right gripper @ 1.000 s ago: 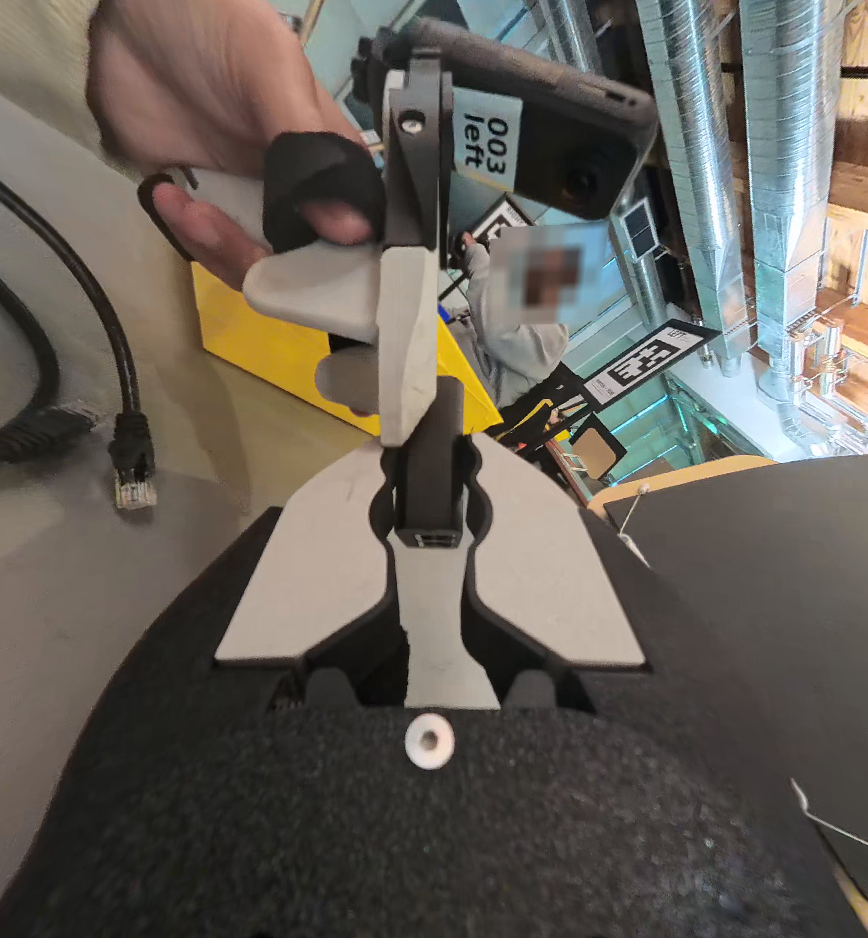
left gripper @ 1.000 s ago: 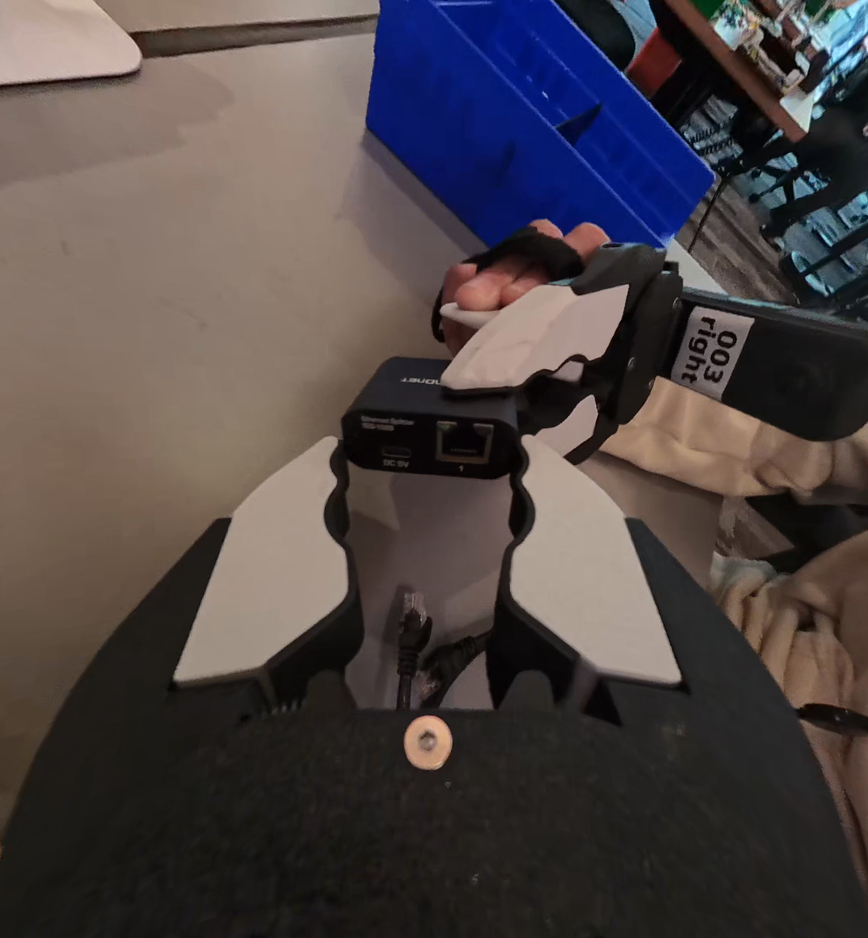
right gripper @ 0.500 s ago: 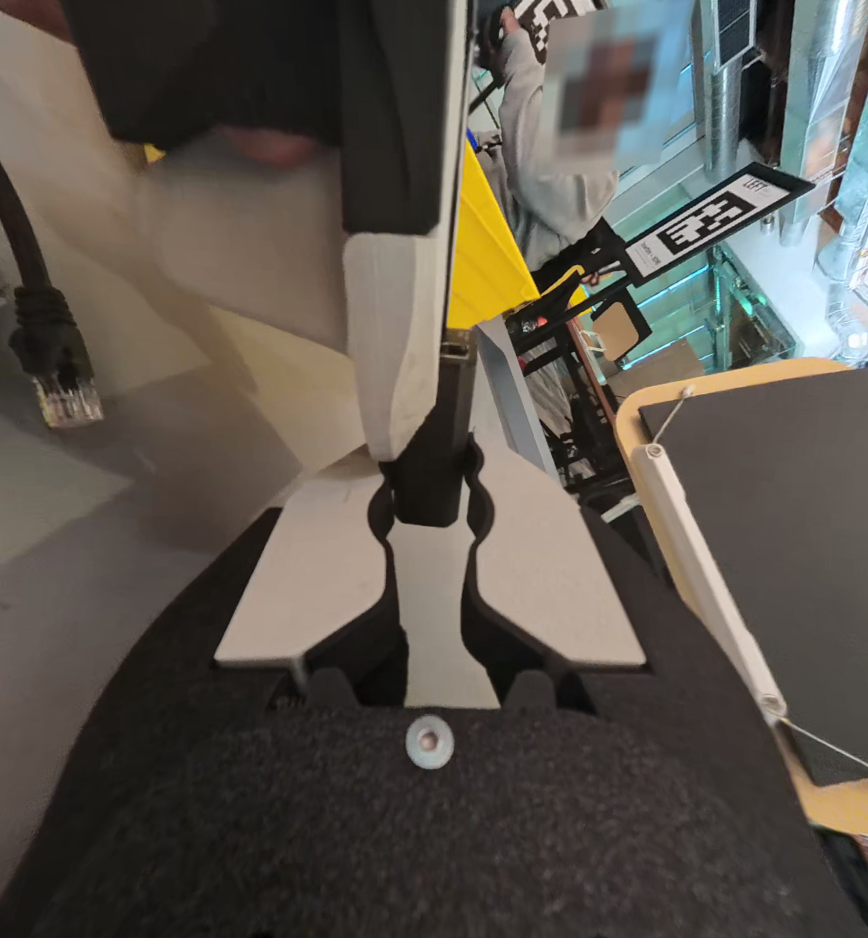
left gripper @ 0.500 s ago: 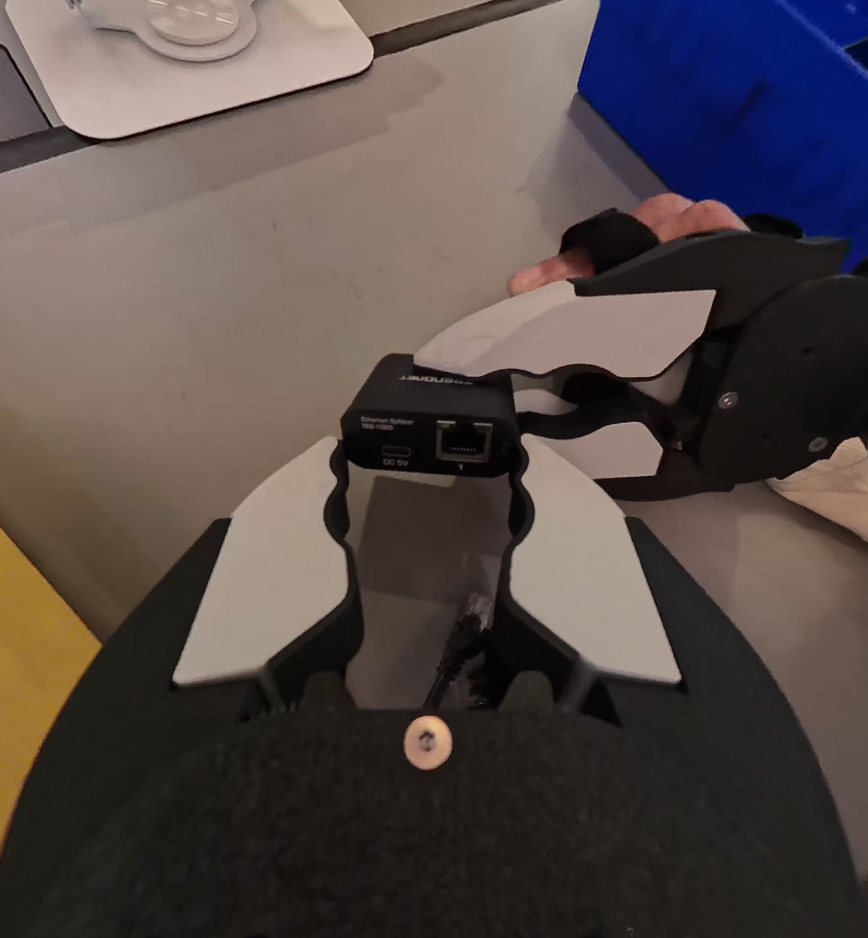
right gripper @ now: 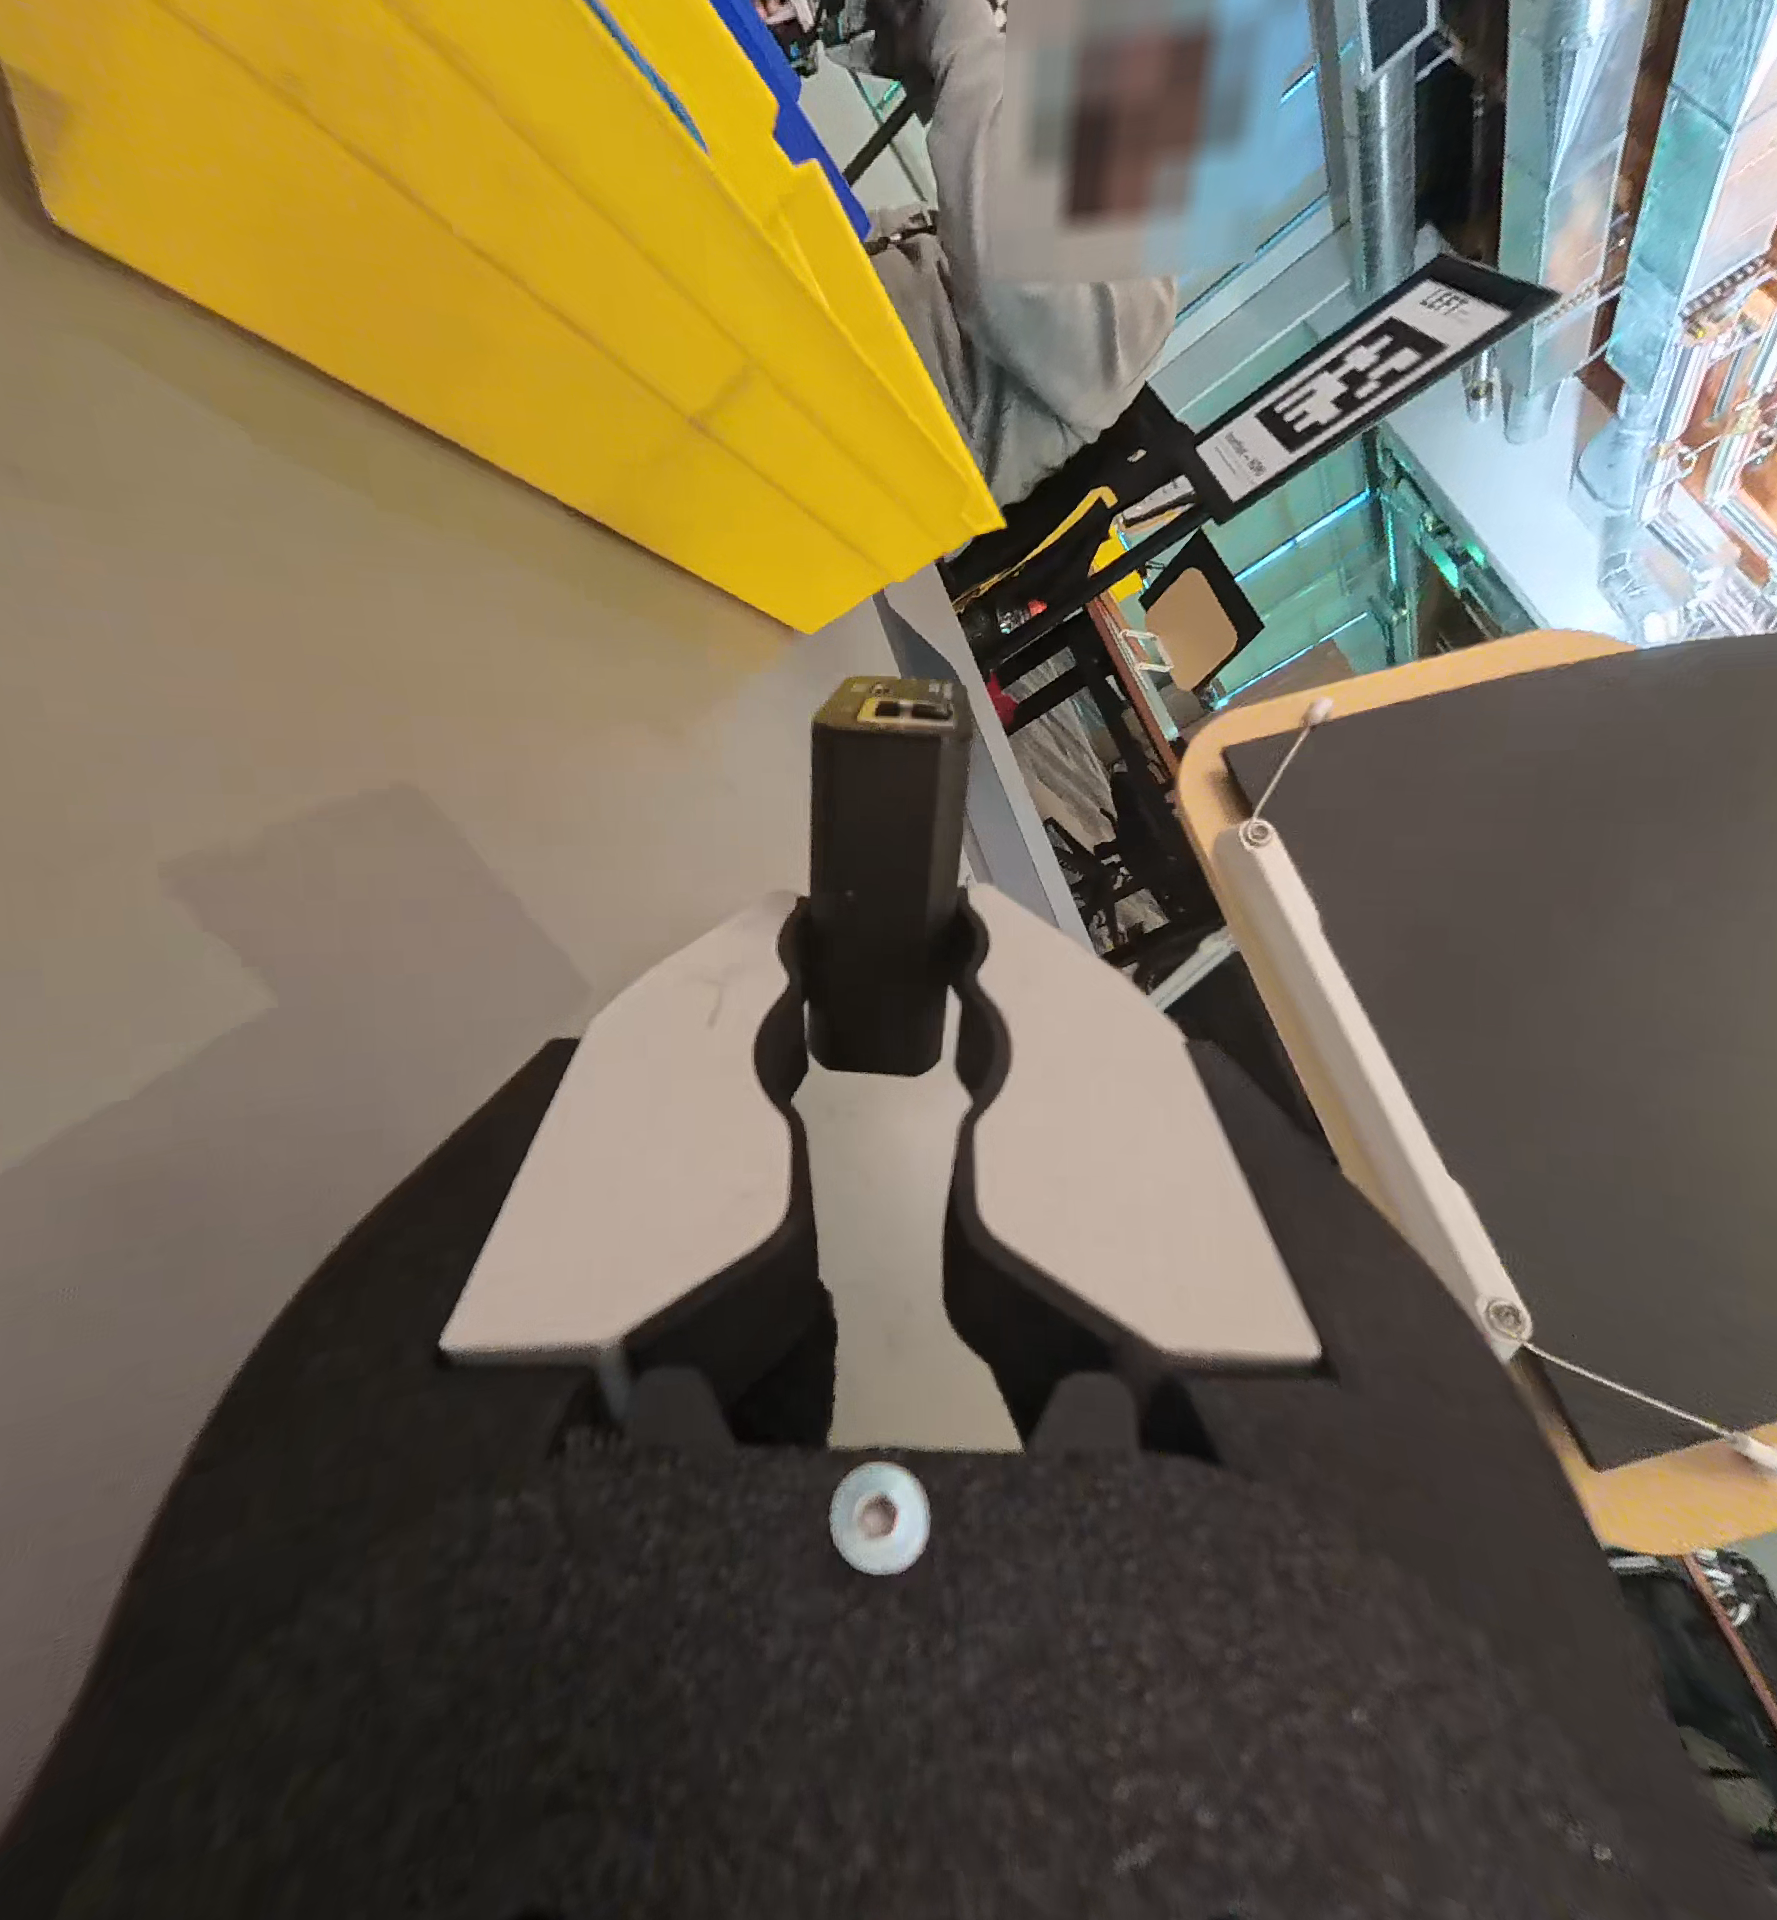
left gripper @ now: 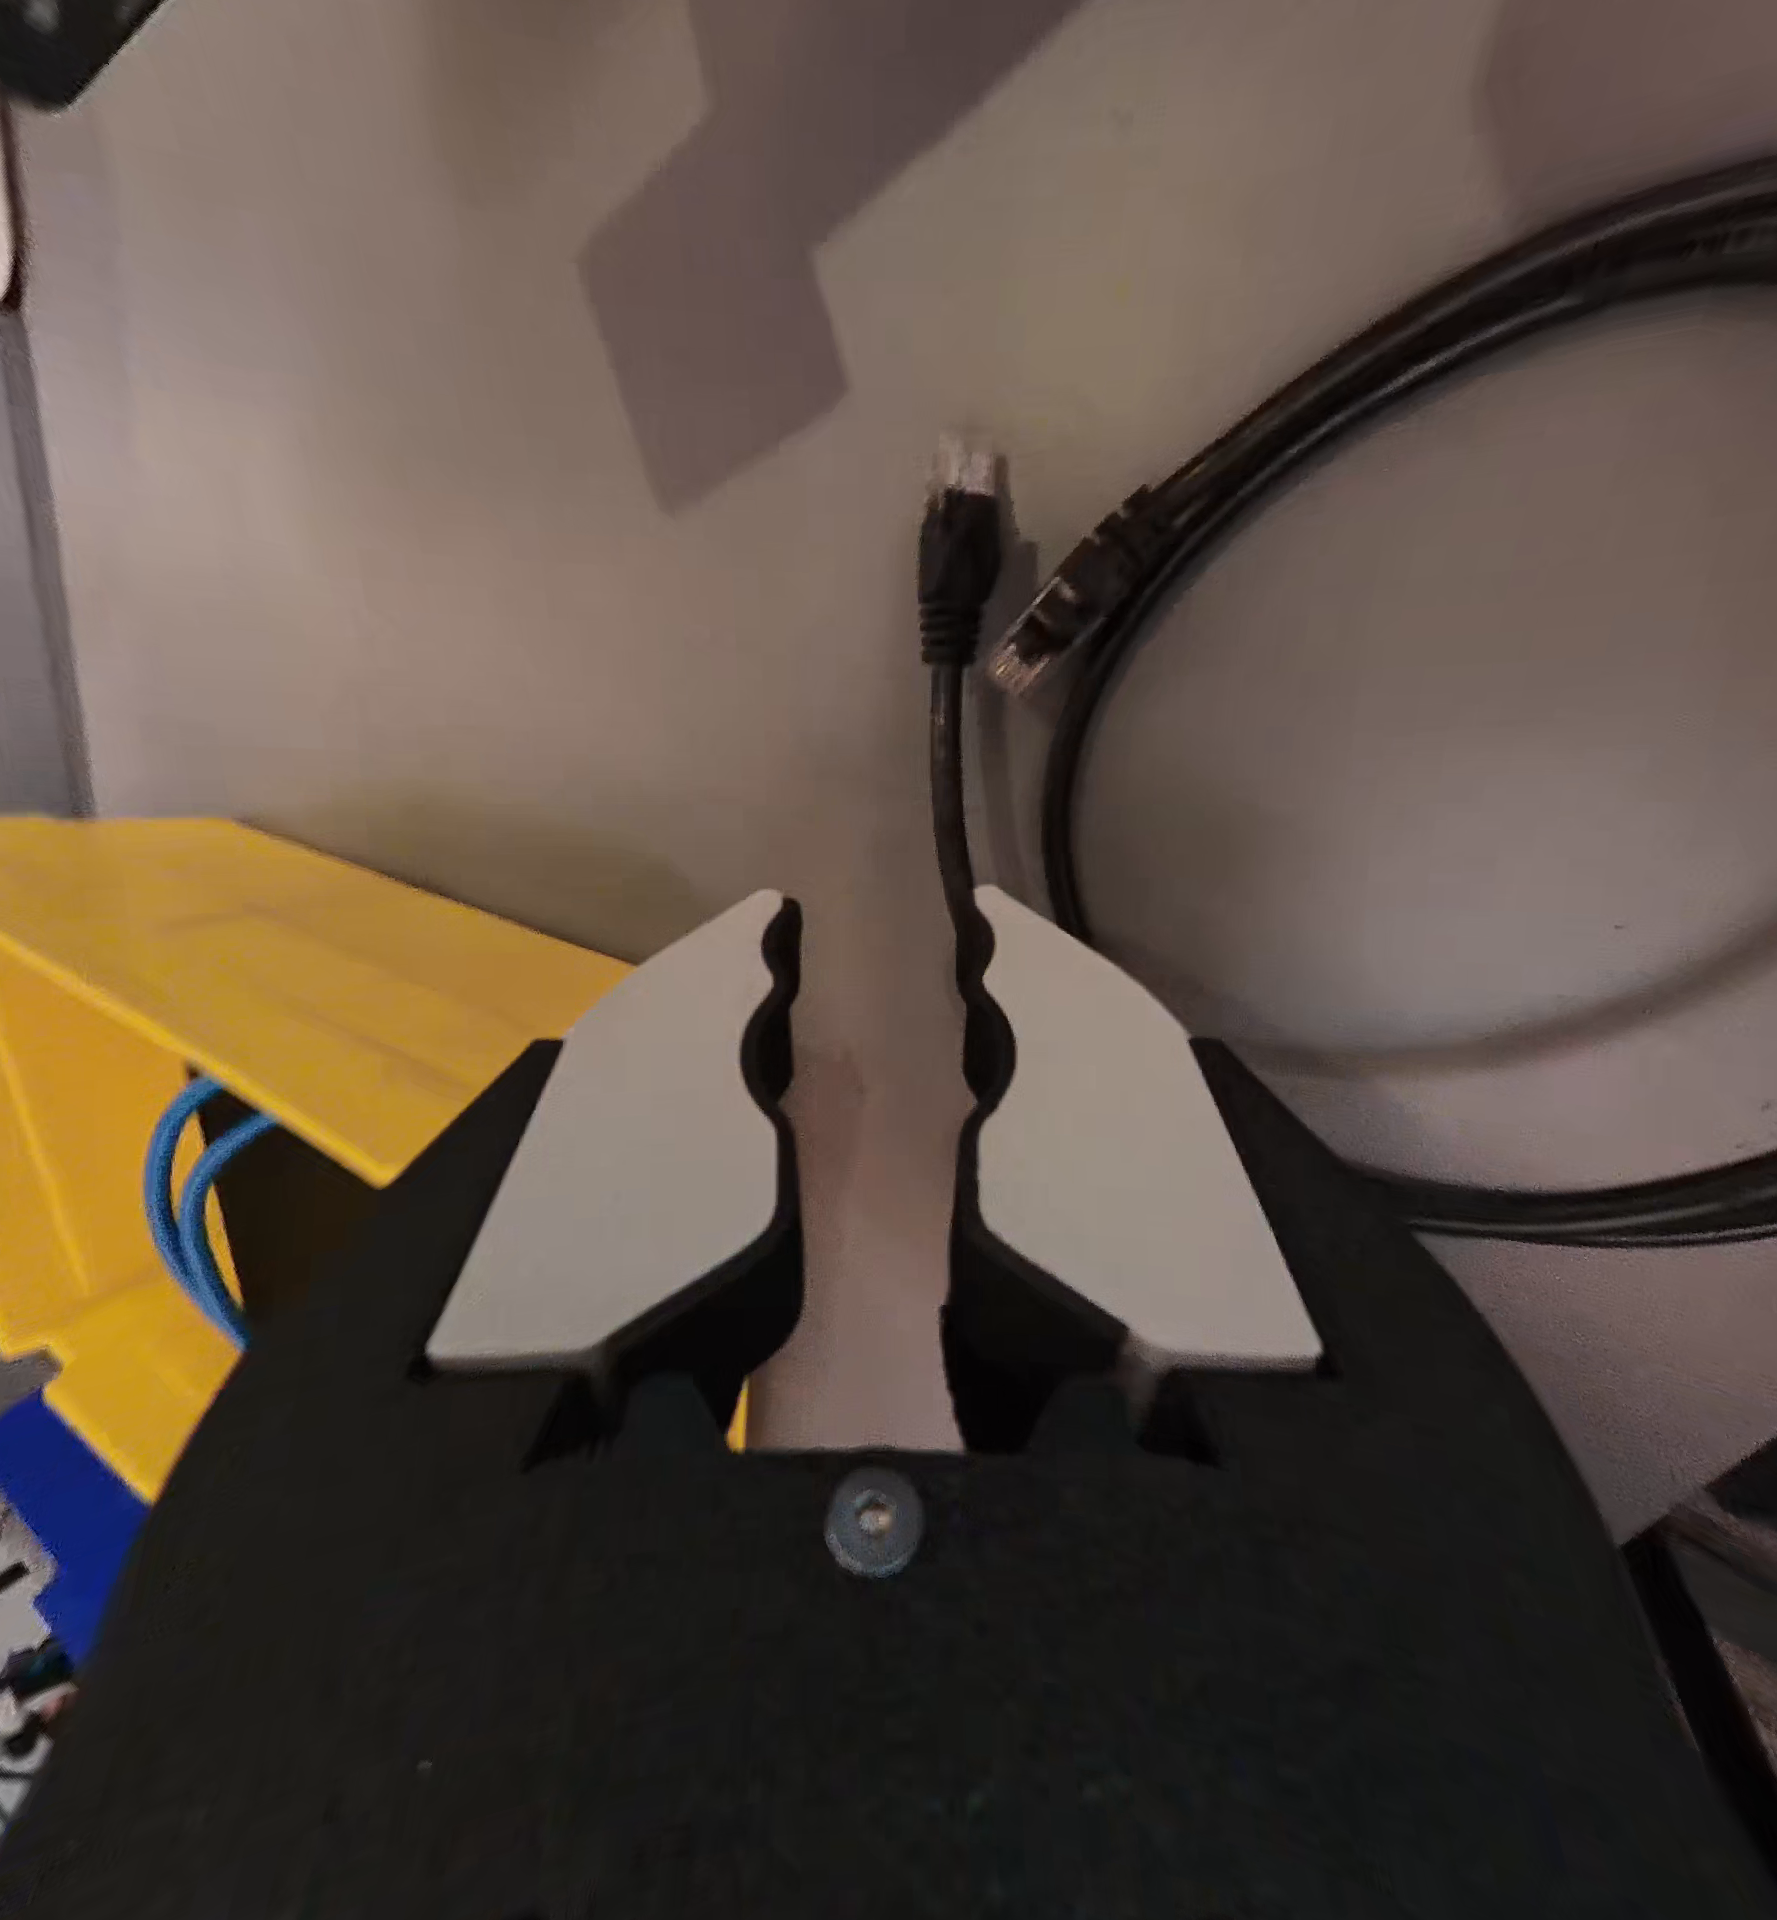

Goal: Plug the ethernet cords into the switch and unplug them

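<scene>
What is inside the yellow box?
In the left wrist view, two loops of blue cord show inside the yellow box, in its dark opening. The left tool covers the rest, so anything else in there stays hidden.

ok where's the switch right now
The switch is clamped in the right claw, seen mid-frame in the right wrist view, held above the table just below the yellow bin. No cord is plugged into its visible end.
</scene>
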`<state>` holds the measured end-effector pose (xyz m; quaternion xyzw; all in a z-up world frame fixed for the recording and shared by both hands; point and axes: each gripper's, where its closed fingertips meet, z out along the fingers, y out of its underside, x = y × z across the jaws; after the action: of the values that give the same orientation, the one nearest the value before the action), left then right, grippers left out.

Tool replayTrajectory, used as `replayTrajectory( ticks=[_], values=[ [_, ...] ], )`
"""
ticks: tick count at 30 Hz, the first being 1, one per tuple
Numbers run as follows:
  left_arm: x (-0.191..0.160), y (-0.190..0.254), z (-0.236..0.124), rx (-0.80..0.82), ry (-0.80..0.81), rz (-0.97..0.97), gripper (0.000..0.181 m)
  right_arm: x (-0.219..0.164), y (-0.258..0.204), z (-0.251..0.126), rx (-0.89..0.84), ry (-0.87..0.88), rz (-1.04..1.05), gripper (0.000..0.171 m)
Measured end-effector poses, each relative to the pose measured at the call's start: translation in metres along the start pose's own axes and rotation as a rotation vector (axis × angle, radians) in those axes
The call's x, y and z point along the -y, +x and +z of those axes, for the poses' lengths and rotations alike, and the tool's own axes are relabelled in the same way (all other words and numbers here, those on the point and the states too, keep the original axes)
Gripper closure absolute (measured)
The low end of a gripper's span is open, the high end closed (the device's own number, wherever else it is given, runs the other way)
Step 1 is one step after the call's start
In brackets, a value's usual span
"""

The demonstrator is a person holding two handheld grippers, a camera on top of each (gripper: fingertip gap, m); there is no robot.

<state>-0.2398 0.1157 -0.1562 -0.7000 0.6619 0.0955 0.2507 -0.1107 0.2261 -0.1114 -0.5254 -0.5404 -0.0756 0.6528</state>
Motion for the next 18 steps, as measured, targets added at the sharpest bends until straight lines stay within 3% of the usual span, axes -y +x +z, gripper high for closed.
replayTrajectory(
  ticks=[7,10,13,18],
  values=[
    [0.015,0.010,0.034,-0.075,0.038,0.006,0.149,-0.001,0.002,-0.002,-0.003,0.005,0.016,0.147],
    [0.015,0.007,0.045,-0.005,0.051,0.008,0.175,0.000,0.001,-0.002,0.003,0.008,0.014,0.147],
    [0.018,0.005,0.047,0.075,0.114,0.053,0.176,0.000,-0.001,-0.001,0.013,0.011,0.009,0.147],
    [0.020,0.007,0.047,-0.061,0.140,-0.155,0.176,0.003,-0.002,-0.001,0.013,0.022,-0.009,0.147]
  ],
)
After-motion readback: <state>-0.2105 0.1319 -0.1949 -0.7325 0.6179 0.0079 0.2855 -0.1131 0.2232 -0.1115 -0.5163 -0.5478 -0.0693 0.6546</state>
